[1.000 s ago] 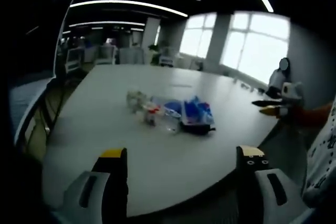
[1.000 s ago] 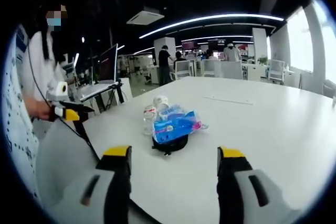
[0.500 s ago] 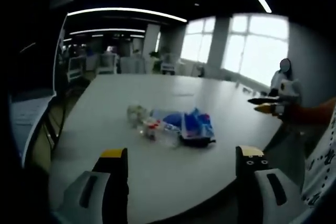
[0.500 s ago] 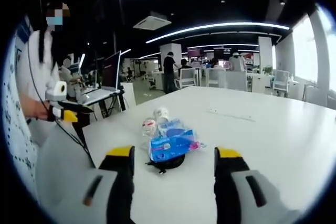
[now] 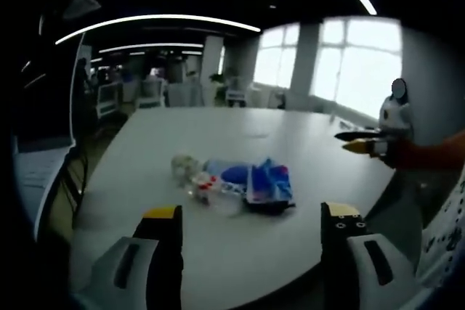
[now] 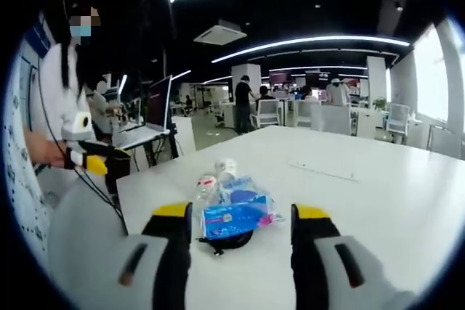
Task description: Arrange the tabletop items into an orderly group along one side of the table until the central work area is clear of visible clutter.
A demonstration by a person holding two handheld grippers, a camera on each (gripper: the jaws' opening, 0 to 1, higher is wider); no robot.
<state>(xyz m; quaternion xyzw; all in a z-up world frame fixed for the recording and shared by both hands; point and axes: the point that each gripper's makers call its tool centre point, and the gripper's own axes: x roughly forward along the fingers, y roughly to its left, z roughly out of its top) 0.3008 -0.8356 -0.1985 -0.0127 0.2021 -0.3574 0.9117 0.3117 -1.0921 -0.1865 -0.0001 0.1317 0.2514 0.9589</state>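
In the right gripper view we see our right gripper (image 6: 241,215) with its jaws spread wide and holding nothing, and the blue tissue pack (image 6: 234,217) lies on the white table (image 6: 378,201) just ahead, framed between the two yellow-tipped jaws. In the left gripper view our left gripper (image 5: 251,215) is likewise wide apart and empty, with the same cluster a little way beyond its tips and slightly left of centre. The pack is blue with a pink patch and rests on a dark round object (image 6: 227,242); touching it on the far side stand a clear bottle with a red cap (image 6: 205,186) and a white-topped container (image 6: 226,168). From the left side the pack (image 5: 267,181) looks crumpled, with the bottle (image 5: 203,185) lying beside it. Compared with a second ago, the cluster appears closer and lower between the right jaws, and nearer the left jaws too; the items themselves keep their arrangement, so the cameras have advanced.
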